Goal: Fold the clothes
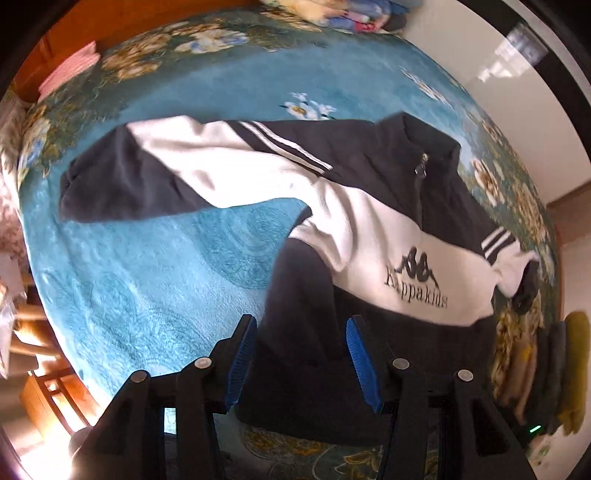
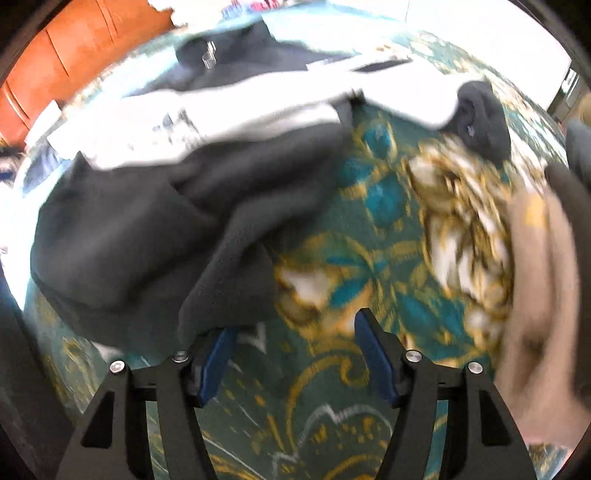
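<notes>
Lying spread on the bed, the jacket (image 1: 369,229) is front up, black and white with a printed logo on the white chest band; one sleeve (image 1: 155,166) stretches out to the left, the other is bunched at the right edge, its black cuff (image 2: 480,114) curled. Blanket (image 1: 129,277): teal with a floral border, bare and open on the left and far side of the jacket. Left gripper (image 1: 301,354) released, jaws wide, hovering over the near hem; contact with cloth cannot be confirmed. Right gripper (image 2: 295,354) also released, jaws apart over bare blanket border; the hem corner (image 2: 229,295) lies over the tip of its left finger, not between the jaws. Obstacles: folded stack of clothes (image 1: 554,373) just right of the jacket at the near right bed edge, seen as a tan blur in the right wrist view. More items at the far edge: a pink folded piece (image 1: 70,70) at far left, and a heap of coloured things (image 1: 351,14) cut off by the frame. Wooden panel (image 2: 66,55) behind the bed. Right wrist view heavily motion-blurred; logo unreadable there. Bed drops away on the right to pale floor (image 1: 498,92).
</notes>
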Available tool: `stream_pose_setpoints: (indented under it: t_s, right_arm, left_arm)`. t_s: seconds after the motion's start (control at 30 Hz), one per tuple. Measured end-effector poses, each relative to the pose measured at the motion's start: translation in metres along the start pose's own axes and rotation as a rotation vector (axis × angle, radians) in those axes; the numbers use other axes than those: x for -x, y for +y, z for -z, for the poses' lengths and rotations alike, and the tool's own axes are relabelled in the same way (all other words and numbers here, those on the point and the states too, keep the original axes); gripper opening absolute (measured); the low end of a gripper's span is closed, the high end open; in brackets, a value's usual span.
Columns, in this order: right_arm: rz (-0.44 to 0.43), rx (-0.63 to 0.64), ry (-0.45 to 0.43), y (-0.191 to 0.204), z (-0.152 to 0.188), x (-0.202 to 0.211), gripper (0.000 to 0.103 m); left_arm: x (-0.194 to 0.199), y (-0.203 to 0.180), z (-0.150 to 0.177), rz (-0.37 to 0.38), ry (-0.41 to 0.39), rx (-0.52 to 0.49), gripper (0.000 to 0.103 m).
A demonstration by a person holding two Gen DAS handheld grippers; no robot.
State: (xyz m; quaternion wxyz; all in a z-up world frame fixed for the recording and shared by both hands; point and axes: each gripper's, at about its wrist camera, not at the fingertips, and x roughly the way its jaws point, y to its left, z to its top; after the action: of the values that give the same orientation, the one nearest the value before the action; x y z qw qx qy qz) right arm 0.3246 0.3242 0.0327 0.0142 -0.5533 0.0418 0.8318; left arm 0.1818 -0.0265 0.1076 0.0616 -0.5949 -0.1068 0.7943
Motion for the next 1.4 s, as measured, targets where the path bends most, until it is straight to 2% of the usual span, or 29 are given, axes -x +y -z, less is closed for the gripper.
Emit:
stream_pose_setpoints:
  t_s: [0.1,0.17,0.2,0.23,0.4,0.5,0.6,0.7,0.87,0.93,1.03,1.17,1.27,1.3,1.33,1.37,1.4]
  right_arm:
    - [-0.07,-0.022,-0.072,0.001,-0.027,0.014,0.056]
    - [-0.1,-0.022,-0.088,0.006,-0.05,0.016,0.039]
    - [-0.109,-0.02,-0.091,0.009,-0.064,0.015,0.026]
    - [-0.109,-0.025,-0.088,0.011,-0.075,0.013,0.023]
    - [-0.125,-0.15,-0.08,-0.004,-0.142,0.005,0.021]
    - [-0.088,-0.218,-0.064,-0.021,-0.171,-0.004,0.021]
    - [-0.062,-0.273,-0.014,-0.037,-0.185,-0.018,0.021]
    - [-0.059,-0.3,0.049,-0.046,-0.181,-0.033,0.021]
    - [-0.163,-0.335,0.059,-0.053,-0.164,-0.025,0.024]
    - [-0.173,-0.335,0.055,-0.056,-0.156,-0.014,0.043]
    - [-0.189,-0.334,0.052,-0.054,-0.131,0.0,0.053]
    - [-0.192,-0.322,0.101,-0.043,-0.096,-0.003,0.053]
    - [-0.177,-0.354,0.117,-0.038,-0.078,-0.011,0.053]
    - [-0.168,-0.363,0.11,-0.039,-0.076,-0.01,0.052]
    - [-0.158,-0.369,0.1,-0.04,-0.076,-0.006,0.043]
    - [-0.148,-0.375,0.09,-0.041,-0.075,-0.003,0.034]
    - [-0.138,-0.381,0.08,-0.042,-0.075,0.001,0.016]
  left_arm:
    - [0.005,-0.003,-0.001,0.012,-0.019,-0.017,0.055]
    - [0.002,-0.001,0.0,0.022,-0.013,-0.011,0.055]
    - [-0.001,-0.001,0.001,0.019,-0.008,-0.012,0.055]
    - [-0.004,0.0,0.002,0.015,-0.002,-0.014,0.055]
    - [-0.005,0.001,0.003,0.062,-0.024,-0.006,0.058]
    - [-0.009,-0.005,0.006,0.087,-0.008,-0.037,0.06]
    - [-0.014,-0.012,0.009,0.098,0.008,-0.077,0.063]
    - [-0.022,-0.025,0.013,0.06,0.026,-0.139,0.064]
    - [-0.035,-0.05,0.022,-0.01,0.06,-0.27,0.064]
    - [-0.038,-0.058,0.025,-0.04,0.066,-0.314,0.064]
    - [-0.044,-0.071,0.032,-0.108,0.077,-0.385,0.064]
    - [-0.052,-0.087,0.044,-0.179,0.108,-0.479,0.064]
    - [-0.063,-0.097,0.054,-0.286,0.137,-0.549,0.064]
    - [-0.068,-0.099,0.057,-0.325,0.149,-0.571,0.064]
    - [-0.071,-0.1,0.06,-0.359,0.154,-0.589,0.064]
    - [-0.073,-0.101,0.062,-0.39,0.155,-0.604,0.064]
    - [-0.075,-0.102,0.064,-0.42,0.155,-0.619,0.064]
